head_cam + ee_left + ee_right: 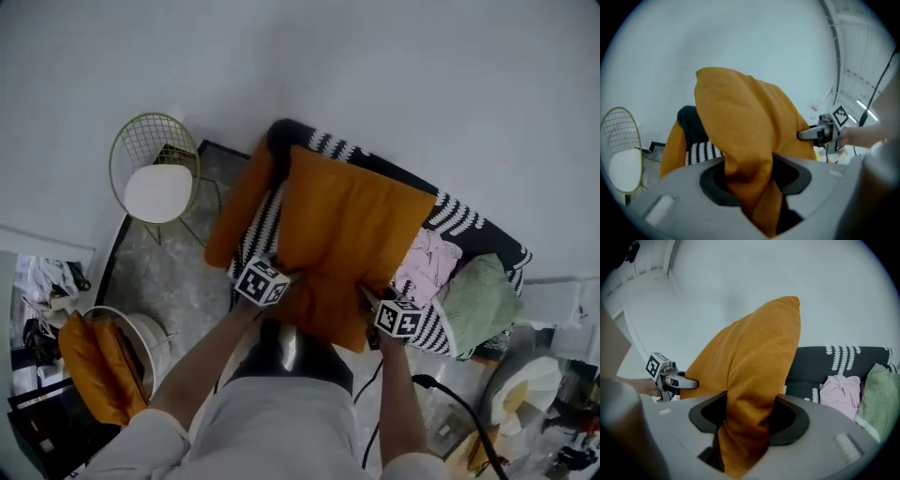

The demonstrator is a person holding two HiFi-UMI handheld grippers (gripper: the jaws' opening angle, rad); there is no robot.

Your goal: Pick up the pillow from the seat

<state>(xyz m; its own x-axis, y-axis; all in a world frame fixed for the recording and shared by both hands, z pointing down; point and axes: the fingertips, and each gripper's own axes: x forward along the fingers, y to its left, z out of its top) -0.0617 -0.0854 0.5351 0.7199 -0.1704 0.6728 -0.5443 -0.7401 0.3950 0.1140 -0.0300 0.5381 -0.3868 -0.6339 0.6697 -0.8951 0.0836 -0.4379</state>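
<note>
Lifting step in hand, judging by how things hang. Nearest, at the bottom centre of the head view: gripping the pillow [349, 239] along its lower edge, with the left gripper [279, 278] pinching the lower left corner and the right gripper [371, 300] pinching the lower right.

In the left gripper view: left gripper [749, 180] closed partway on a bunched fold of the pillow [740, 117], with orange cloth filling the gap and pads pressing in from both sides. Much the same in the right gripper view: right gripper [743, 423] clamped on a thick fold of the pillow [761, 352], with nothing else between the jaws.

Beyond the tools, at the centre of the head view: hanging upright, apparently raised clear of the seat [469, 223] and covering most of its middle. Farther back, on the seat: a second orange cushion [236, 214] leaning at the left end, then a pink cloth [427, 264] and a green cushion [480, 302] toward the right. At upper left of the frame, well apart: a wire chair [155, 173] on the floor.

Next, probably: keep both pinches firm and level, then raise and draw the pillow toward the bottom of the frame, away from the pink cloth just beside its lower right corner. Soft, so likely to sag between the two grips; no slackening on either side
</note>
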